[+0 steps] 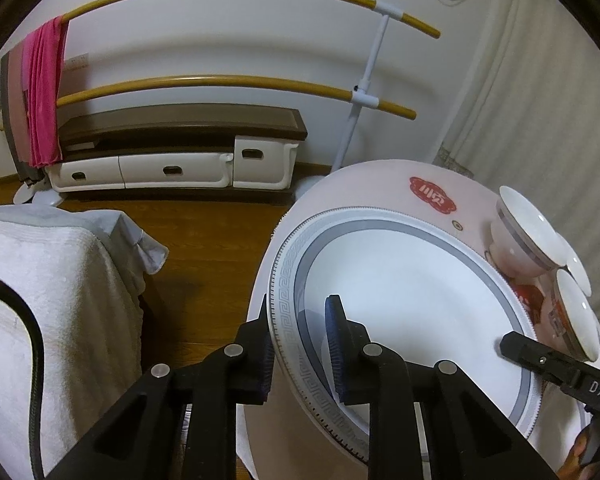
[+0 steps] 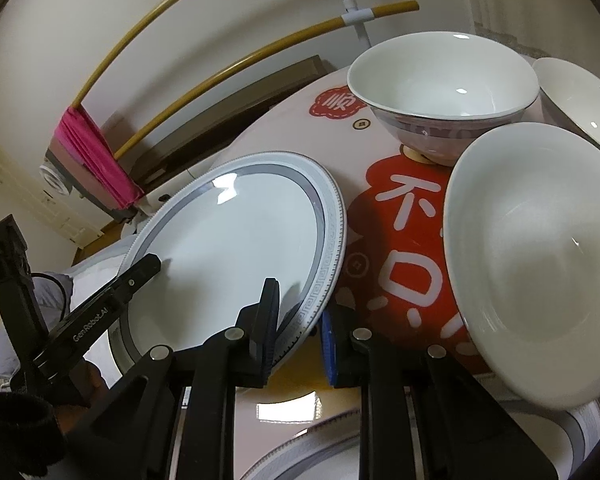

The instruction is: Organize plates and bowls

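A large white plate (image 1: 412, 288) with a grey patterned rim lies on a round table (image 1: 380, 184) with a pink and red printed cover. My left gripper (image 1: 300, 344) straddles its left rim, one finger outside and one on the plate face, with a gap showing. My right gripper (image 2: 298, 332) straddles the opposite rim of the same plate (image 2: 236, 240), also with a gap. Three white bowls (image 2: 444, 80) (image 2: 540, 256) (image 2: 580, 96) stand on the table to the right. The right gripper's finger shows in the left wrist view (image 1: 540, 356).
Another patterned plate (image 2: 308, 448) lies at the table's near edge. A towel-covered stand (image 1: 48, 312) is left of the table over a wooden floor. A rail rack with pink cloth (image 1: 44, 92) and a low cabinet (image 1: 180, 152) stand by the wall.
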The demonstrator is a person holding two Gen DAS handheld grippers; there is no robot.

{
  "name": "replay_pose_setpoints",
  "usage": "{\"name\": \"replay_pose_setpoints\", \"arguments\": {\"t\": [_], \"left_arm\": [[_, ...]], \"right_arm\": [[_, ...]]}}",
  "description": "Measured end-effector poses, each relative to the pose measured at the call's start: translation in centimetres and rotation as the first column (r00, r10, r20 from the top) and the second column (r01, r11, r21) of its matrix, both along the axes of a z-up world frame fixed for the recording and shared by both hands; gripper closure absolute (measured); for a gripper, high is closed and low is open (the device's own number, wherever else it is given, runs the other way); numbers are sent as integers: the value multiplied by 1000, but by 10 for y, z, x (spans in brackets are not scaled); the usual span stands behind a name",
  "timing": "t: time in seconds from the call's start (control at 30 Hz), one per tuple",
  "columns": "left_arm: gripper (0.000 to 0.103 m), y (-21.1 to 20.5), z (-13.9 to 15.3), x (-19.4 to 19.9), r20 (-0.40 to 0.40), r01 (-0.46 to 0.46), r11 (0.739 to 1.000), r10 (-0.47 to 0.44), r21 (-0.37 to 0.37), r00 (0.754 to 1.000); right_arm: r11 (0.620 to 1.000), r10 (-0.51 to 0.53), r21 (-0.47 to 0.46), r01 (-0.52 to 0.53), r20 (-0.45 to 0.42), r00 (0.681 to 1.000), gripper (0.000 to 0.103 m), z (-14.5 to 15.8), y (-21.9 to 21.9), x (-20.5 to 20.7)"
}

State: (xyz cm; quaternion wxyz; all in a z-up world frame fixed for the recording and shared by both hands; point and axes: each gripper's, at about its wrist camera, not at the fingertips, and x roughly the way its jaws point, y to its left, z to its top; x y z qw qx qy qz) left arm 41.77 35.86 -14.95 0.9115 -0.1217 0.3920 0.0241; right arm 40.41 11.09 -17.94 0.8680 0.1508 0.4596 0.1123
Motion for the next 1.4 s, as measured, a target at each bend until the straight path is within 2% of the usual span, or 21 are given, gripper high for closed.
{"name": "replay_pose_setpoints", "arguments": {"t": [0.33,0.73,1.03,1.4], "left_arm": [[86,-5,12,-25,8,-16,1000,16,13,1000],[86,-28,44,-72,89,-40,999,37,34,995],[86,-68,77,-122,174,-39,998,29,50,984],[86,-127,80,-193,216,1,999,-13,53,976]], "right_arm": [[1000,27,17,-26,-7,1000,83,3,1,-16],[997,71,12,-72,49,996,83,27,-2,-45],[995,89,34,-94,116,989,83,59,-24,-80],[998,58,28,-63,177,983,83,81,-78,-139]]}}
